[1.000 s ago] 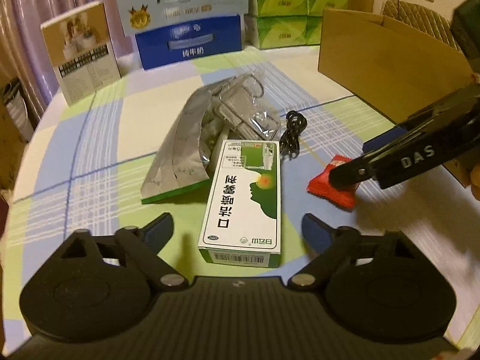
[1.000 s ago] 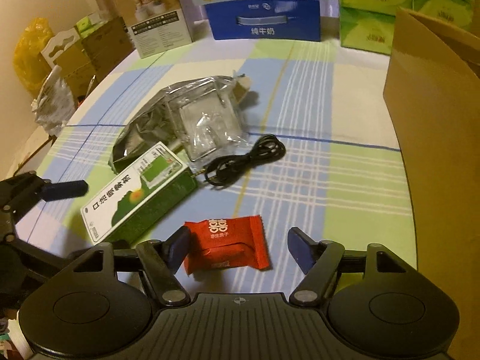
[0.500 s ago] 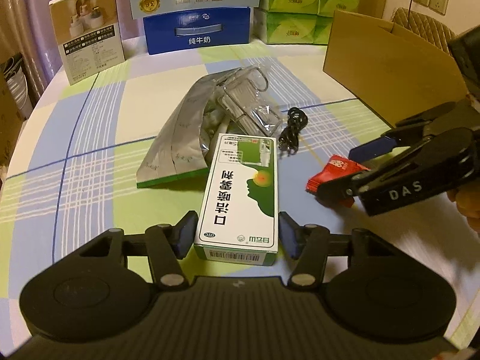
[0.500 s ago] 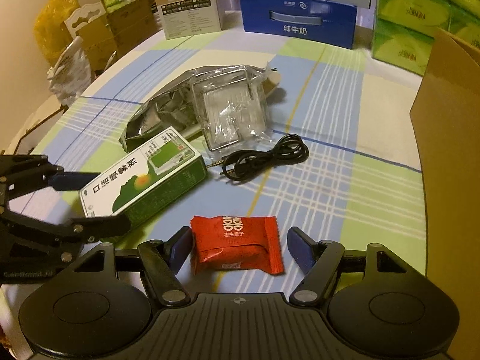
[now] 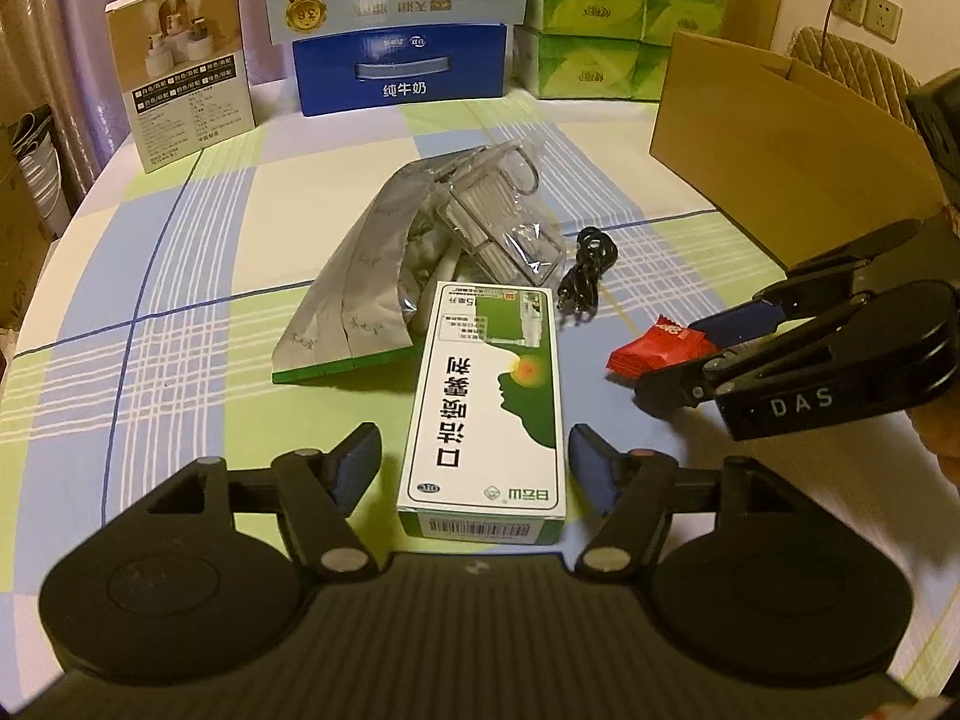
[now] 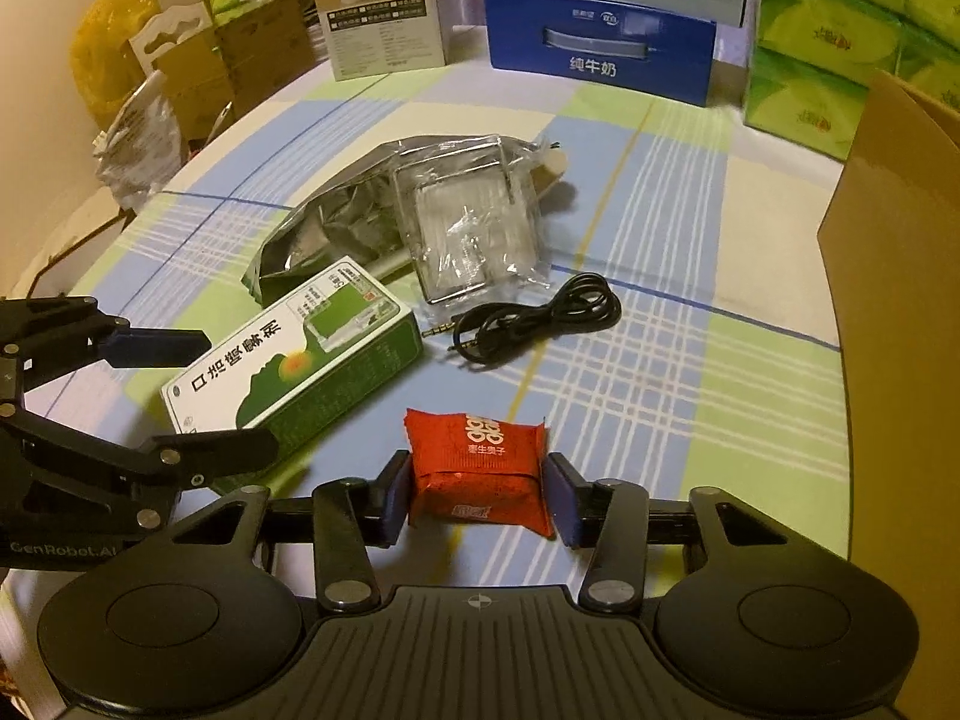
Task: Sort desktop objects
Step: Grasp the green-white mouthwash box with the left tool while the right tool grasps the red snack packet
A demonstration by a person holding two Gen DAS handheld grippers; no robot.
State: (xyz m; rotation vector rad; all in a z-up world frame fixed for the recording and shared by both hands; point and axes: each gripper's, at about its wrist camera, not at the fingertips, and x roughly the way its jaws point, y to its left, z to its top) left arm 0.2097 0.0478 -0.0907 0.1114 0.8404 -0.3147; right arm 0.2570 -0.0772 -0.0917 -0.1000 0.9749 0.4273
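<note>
1. Brown cardboard box (image 5: 774, 138) stands at the worktop's (image 5: 198, 312) right edge; inside not visible.
2. Right tongs (image 6: 477, 495) have narrowed since half a second ago, pads now touching the red candy packet (image 6: 480, 462) on the worktop.
3. Left tongs (image 5: 474, 471) remain wide, straddling the green-and-white medicine carton (image 5: 489, 396), untouched.

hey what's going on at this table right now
A person is sorting items on a checked tablecloth with two hand-held grippers. The right gripper has closed on a red candy packet. The left gripper is open, straddling the near end of a green and white medicine box without gripping it. A black cable and plastic bags lie untouched beyond.
</note>
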